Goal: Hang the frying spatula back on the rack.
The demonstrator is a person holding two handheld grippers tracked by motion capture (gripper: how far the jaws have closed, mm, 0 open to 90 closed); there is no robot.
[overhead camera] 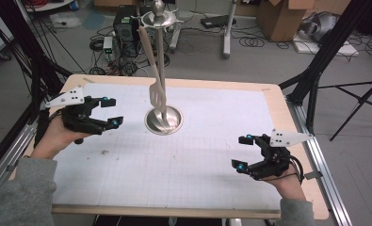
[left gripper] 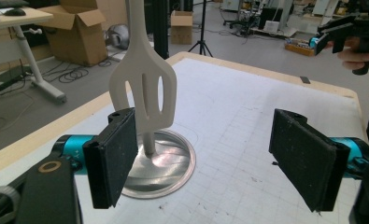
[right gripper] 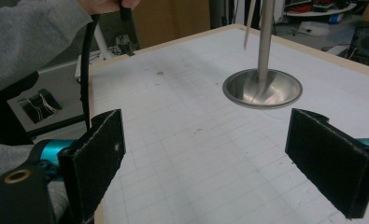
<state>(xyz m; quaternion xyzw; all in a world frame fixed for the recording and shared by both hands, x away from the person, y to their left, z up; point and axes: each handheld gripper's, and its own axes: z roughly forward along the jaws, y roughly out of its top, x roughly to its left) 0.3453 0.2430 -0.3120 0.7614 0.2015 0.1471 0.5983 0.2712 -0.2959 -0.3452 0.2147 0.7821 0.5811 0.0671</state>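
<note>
Left gripper [overhead camera: 109,112] jaws released, near spatula [left gripper: 145,93] hanging on stand [overhead camera: 163,120]; right gripper [overhead camera: 242,152] jaws released, empty.

No readable text, labels, brand names, numbers or signs in any view. Table mat [overhead camera: 212,155]: printed grid lines only, no figs. legible. Cardboard boxes [left gripper: 74,32] in background: faces possibly printed, but too small/blurred to tell. Spatula [left gripper: 145,91] and stand base [left gripper: 173,163]: no markings visible.
</note>
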